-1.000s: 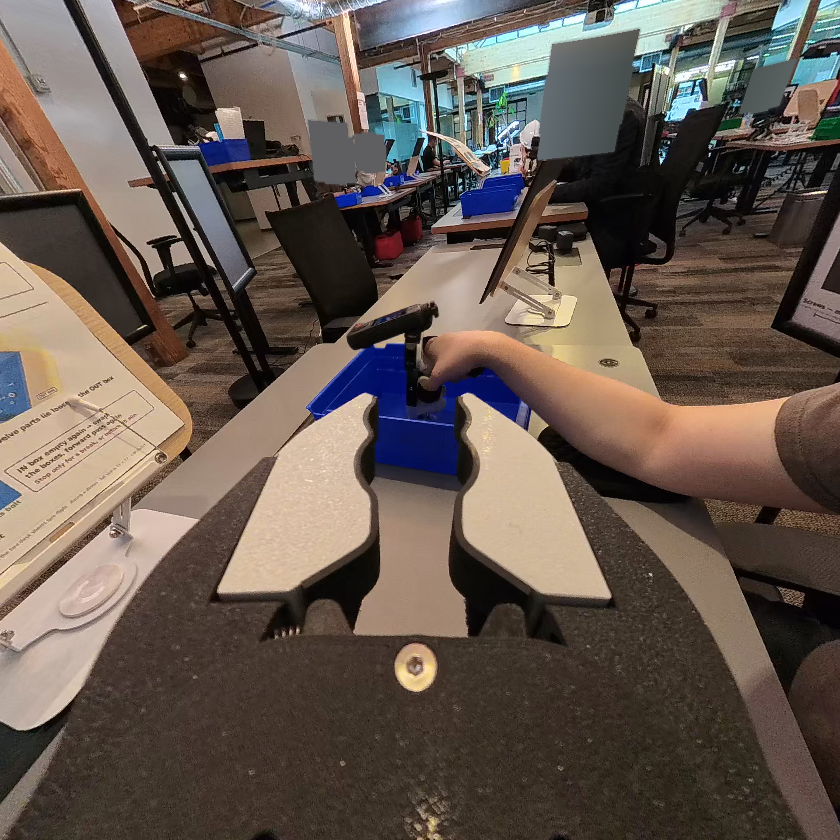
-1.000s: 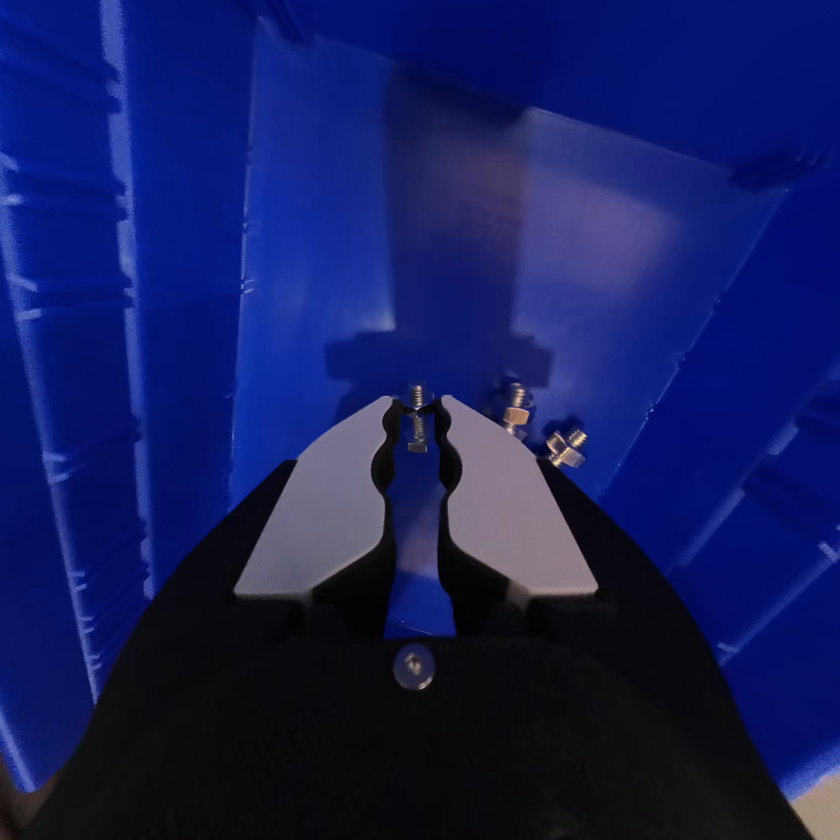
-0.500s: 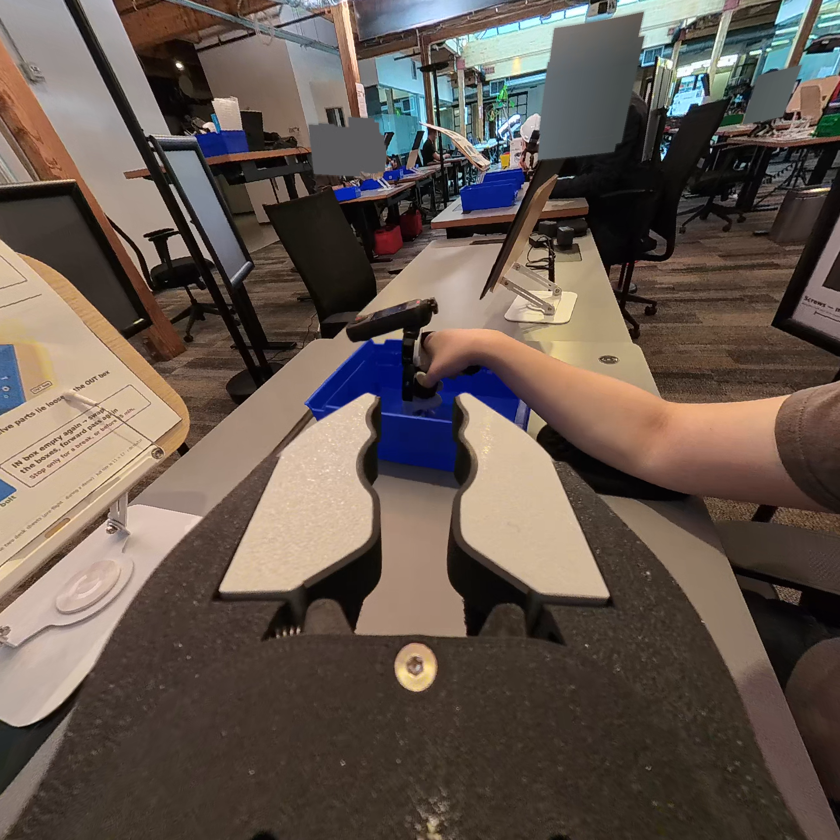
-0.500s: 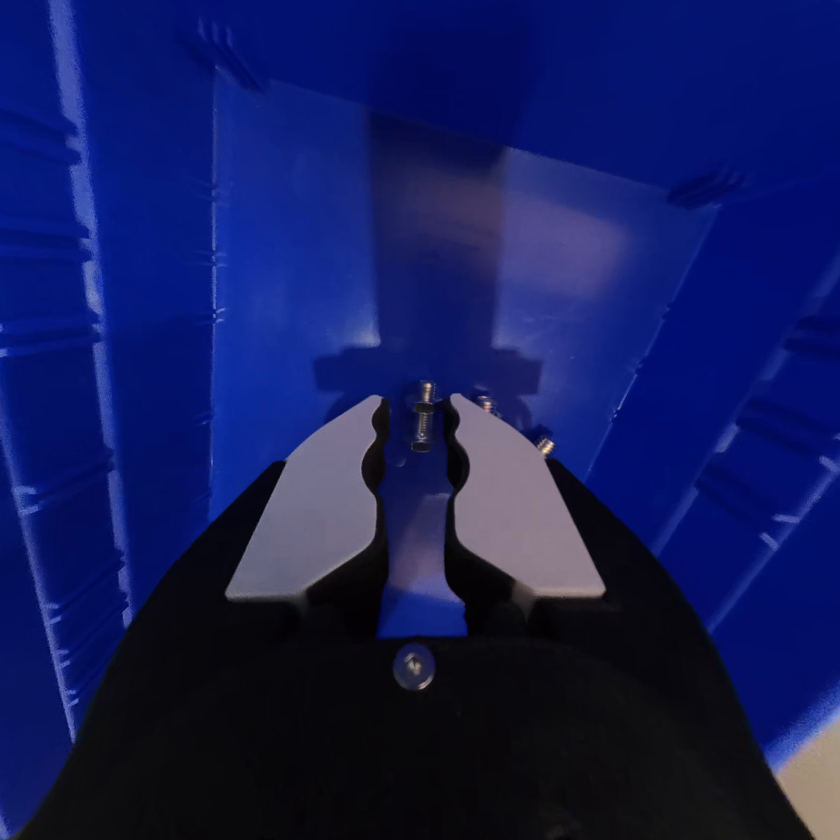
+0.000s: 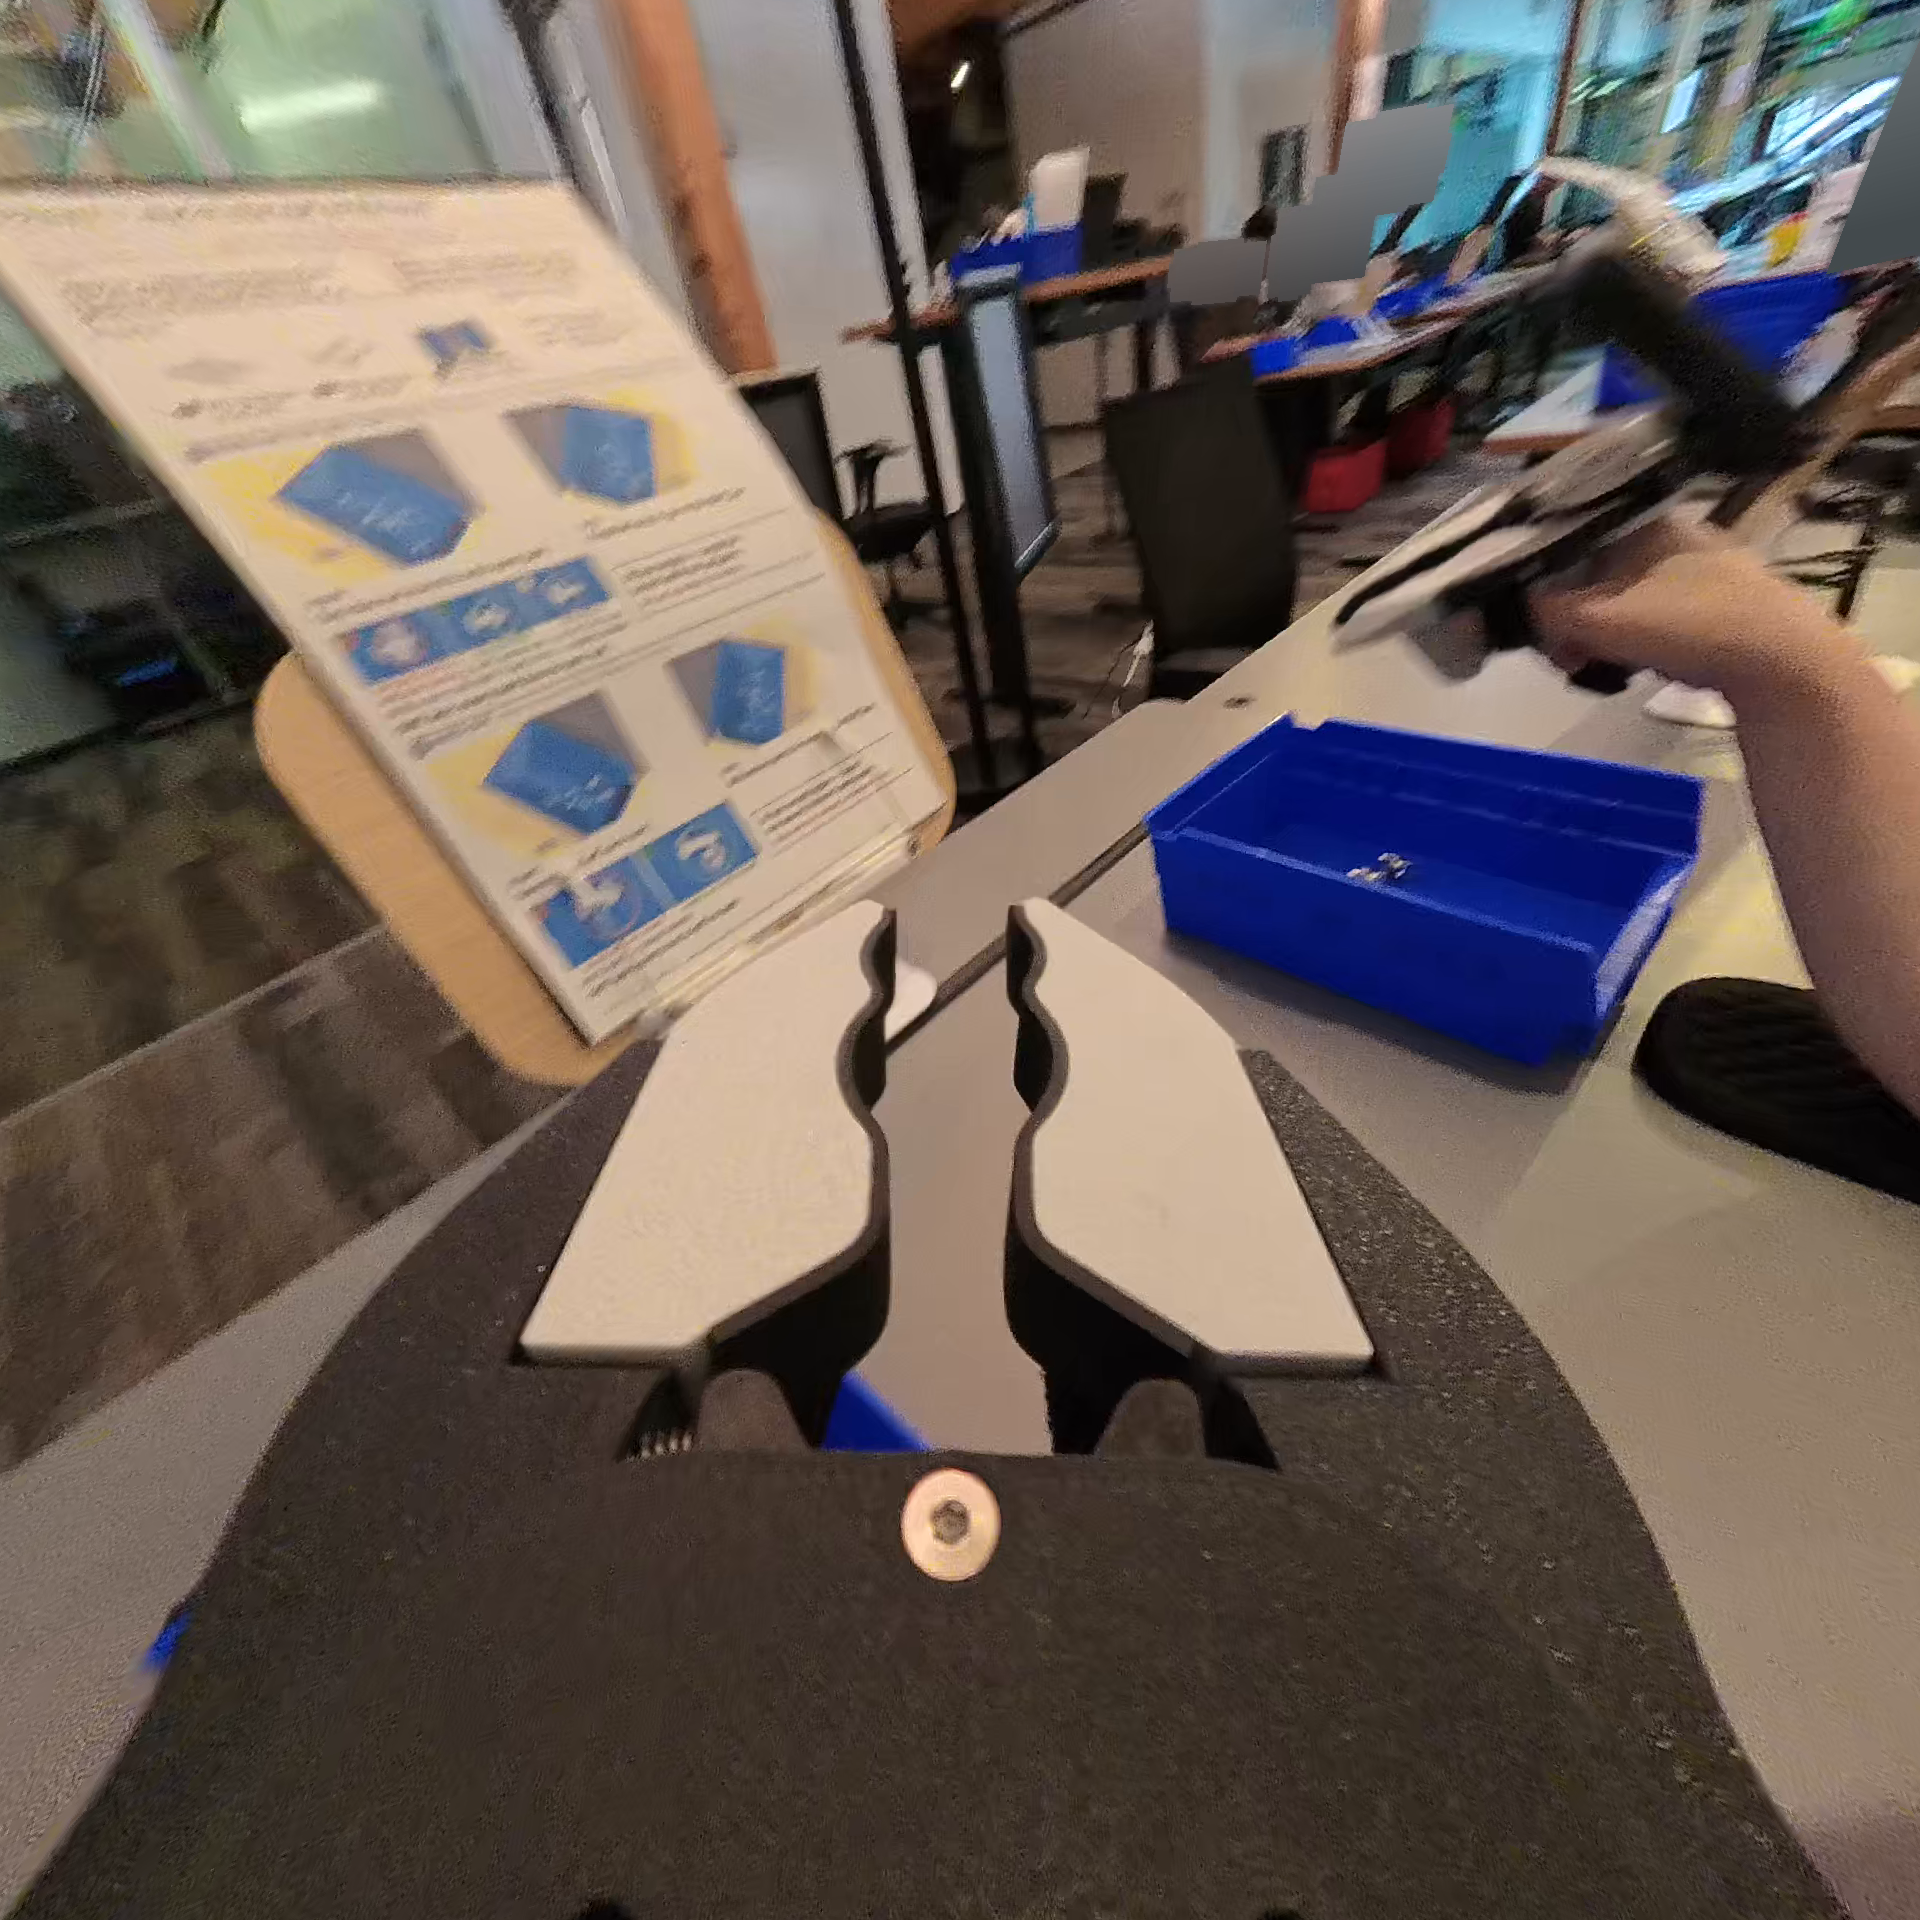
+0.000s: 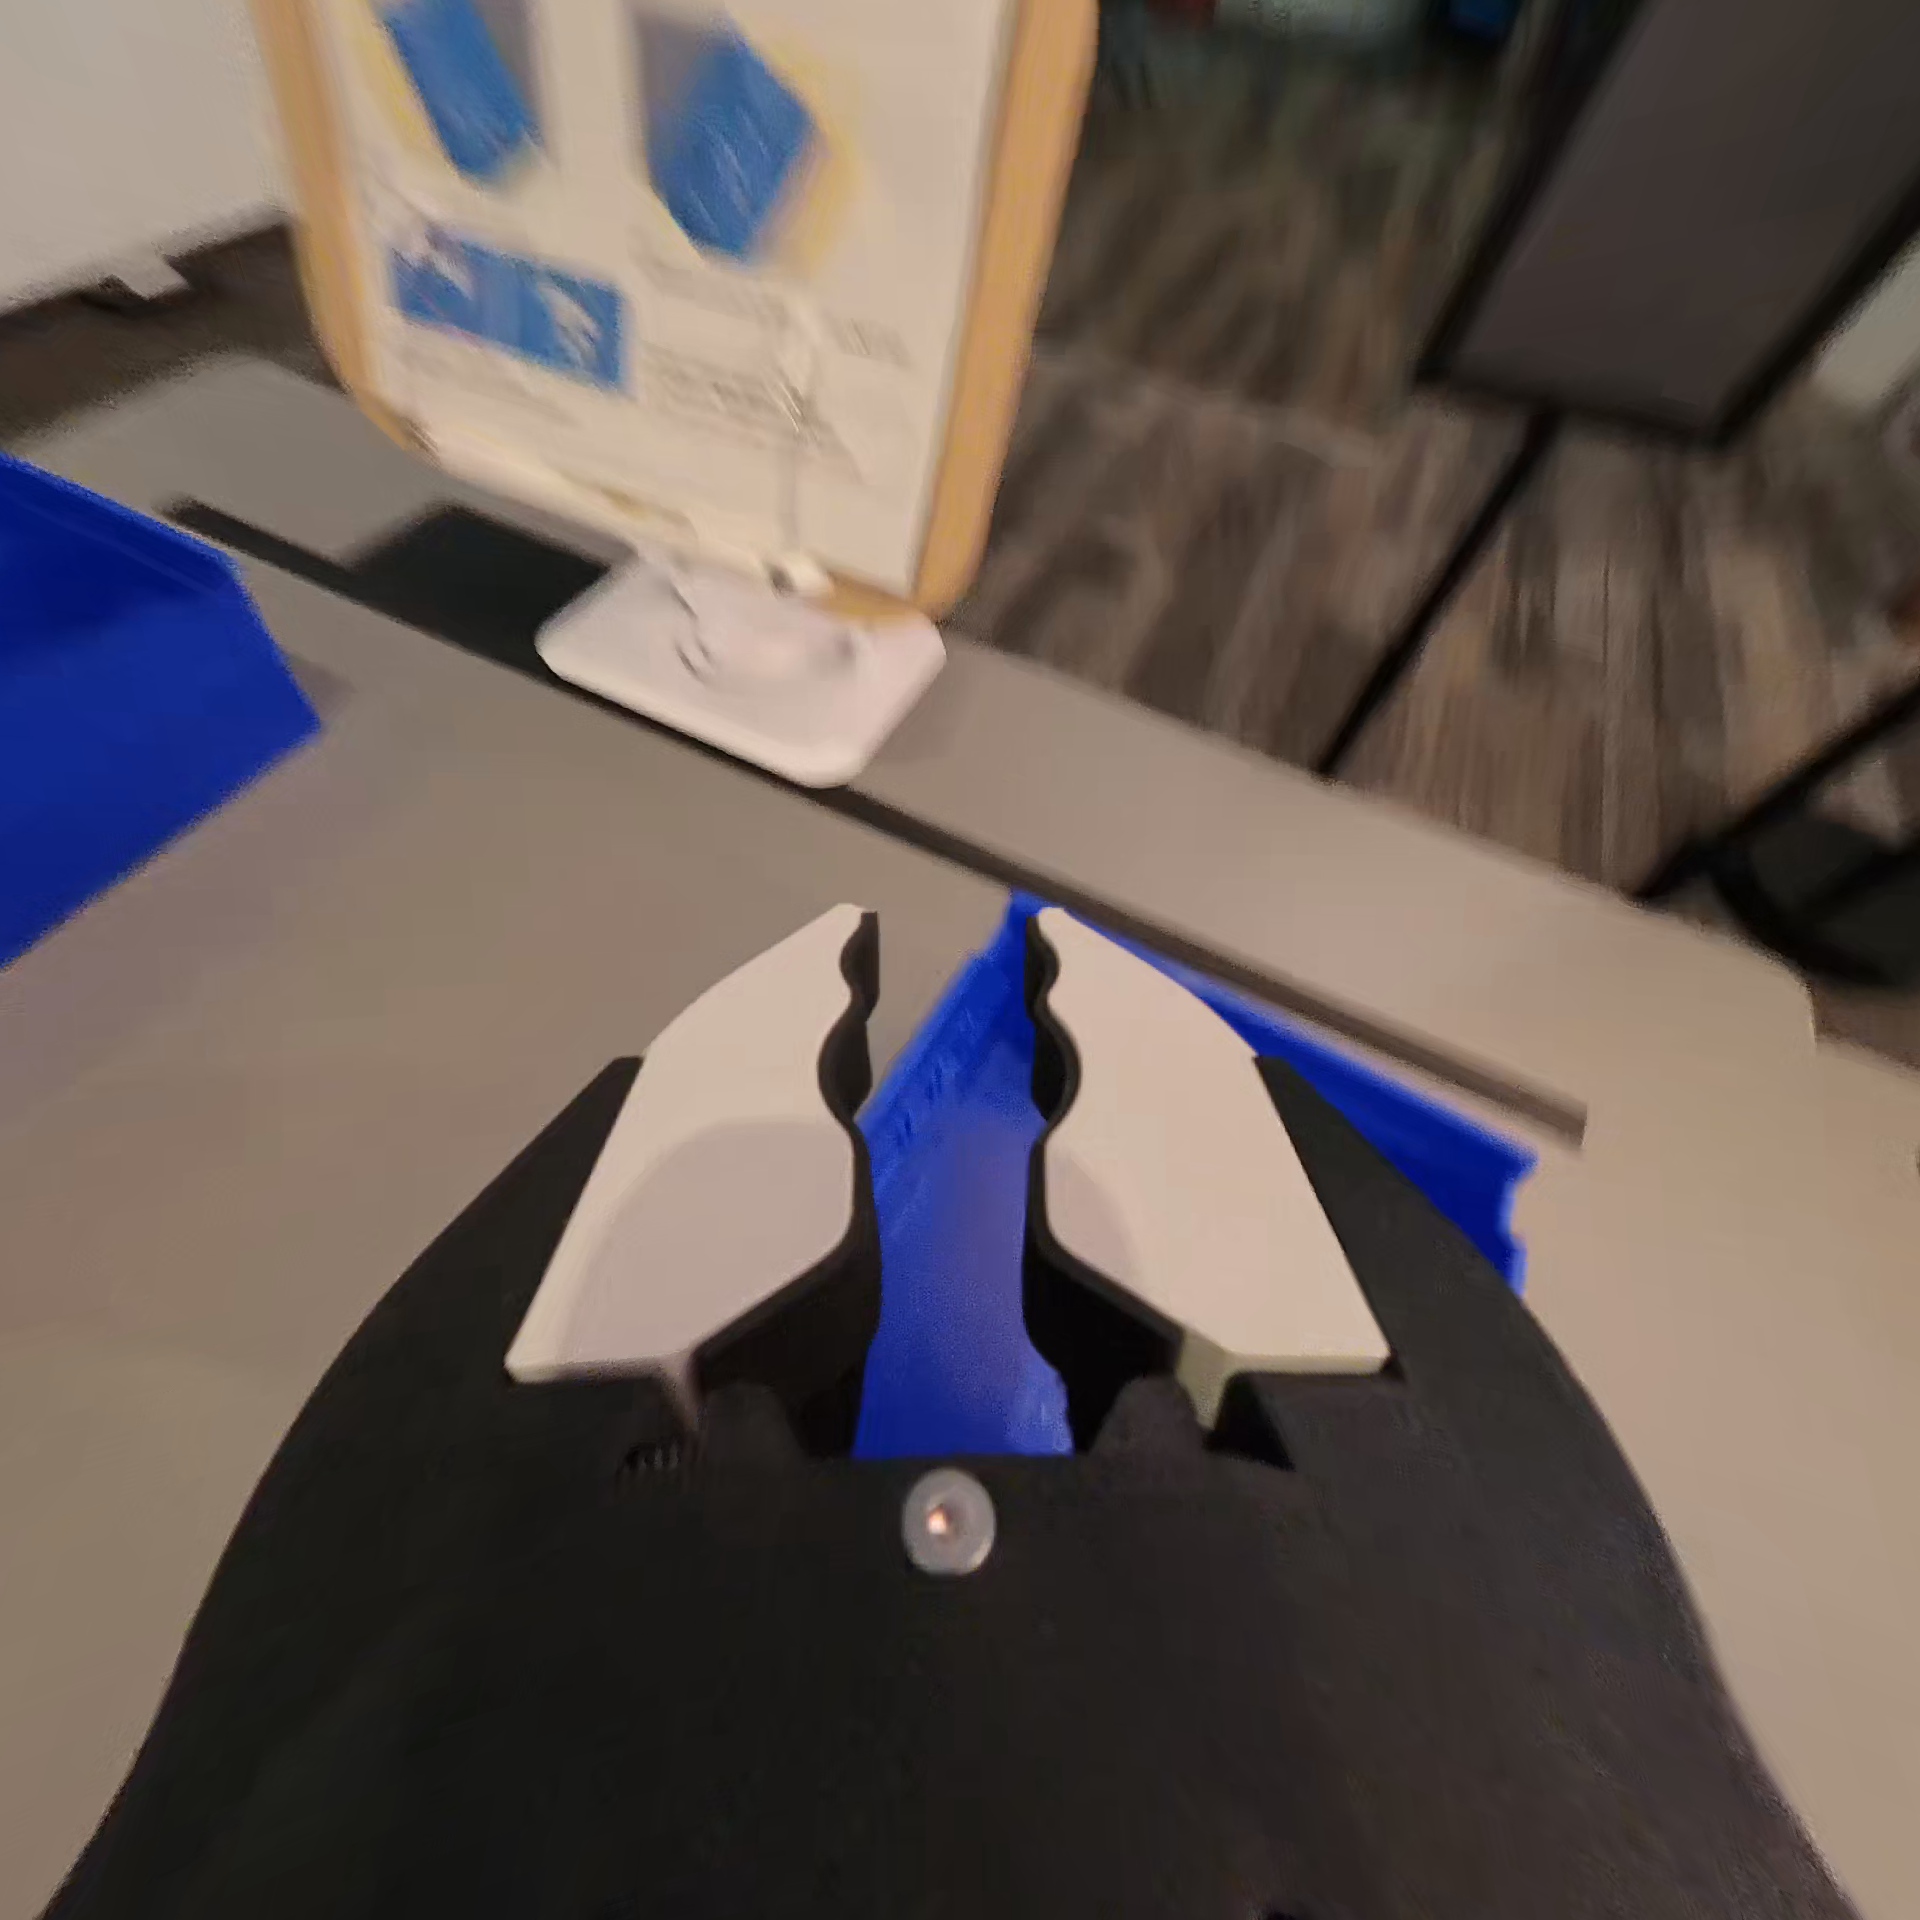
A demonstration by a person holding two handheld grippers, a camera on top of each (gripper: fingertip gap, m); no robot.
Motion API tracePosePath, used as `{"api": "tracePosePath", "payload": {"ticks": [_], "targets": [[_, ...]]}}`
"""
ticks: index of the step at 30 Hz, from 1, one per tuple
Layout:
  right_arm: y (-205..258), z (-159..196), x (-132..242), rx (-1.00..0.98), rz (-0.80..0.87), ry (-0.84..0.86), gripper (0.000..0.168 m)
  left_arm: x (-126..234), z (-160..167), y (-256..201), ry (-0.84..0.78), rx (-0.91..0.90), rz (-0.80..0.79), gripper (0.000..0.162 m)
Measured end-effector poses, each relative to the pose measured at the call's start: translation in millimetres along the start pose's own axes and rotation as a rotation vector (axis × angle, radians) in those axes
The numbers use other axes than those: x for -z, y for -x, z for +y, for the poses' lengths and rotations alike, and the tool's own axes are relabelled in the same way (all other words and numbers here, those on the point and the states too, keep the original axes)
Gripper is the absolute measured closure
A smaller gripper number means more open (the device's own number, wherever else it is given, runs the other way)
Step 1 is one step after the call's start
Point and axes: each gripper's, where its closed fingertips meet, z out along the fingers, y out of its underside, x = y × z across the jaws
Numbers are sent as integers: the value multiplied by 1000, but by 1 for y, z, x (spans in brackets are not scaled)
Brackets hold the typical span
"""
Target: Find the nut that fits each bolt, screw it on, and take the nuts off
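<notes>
A few small silver bolts and nuts [image 5: 1380, 868] lie clustered on the floor of a shallow blue bin [image 5: 1392, 940], toward its middle; they are too small and blurred to tell which way their long axes point or whether nuts are threaded on. The bin sits on a grey table [image 5: 1538, 1299], its long side running from the near left toward the far right in the left wrist view. Above and beyond the bin, a person's right hand [image 5: 1683, 623] holds the right gripper [image 5: 1351, 623] in the air, forearm reaching in from the right, the gripper's pale fingers angled down and to the left; motion blur smears it. In the right wrist view, the right gripper [image 6: 951, 935] has its fingers apart with nothing between them, and it looks down at a second blue bin [image 6: 1351, 1112] lying on the table just below. The left gripper [image 5: 945, 925] also has its fingers apart and empty, hovering over the table's near edge. Behind it, to the left, a tilted instruction sheet [image 5: 499, 582] on a wooden board stands on a white base [image 6: 748, 665]. A black pad [image 5: 1766, 1081] lies under the person's forearm, just beside the first bin.
</notes>
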Motion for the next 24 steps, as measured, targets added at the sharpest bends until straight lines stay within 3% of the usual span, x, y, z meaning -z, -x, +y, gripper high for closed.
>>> {"api": "tracePosePath", "payload": {"ticks": [4, 6, 12, 17, 24], "targets": [[24, -52, 33, 158, -14, -331, 138, 25, 24, 39, 113, 92, -95, 148], [33, -60, 44, 205, -34, -404, 136, 34, 51, 59, 234, 166, -145, 148], [49, -63, 48, 162, -145, -426, 136, 45, 121, 82, 527, 276, -177, 152], [47, -56, 40, 164, -144, -377, 136, 26, 164, 76, 663, 375, -107, 151], [50, -45, 26, 209, -127, -291, 135, 2, 252, 79, 944, 543, -98, 153]]}}
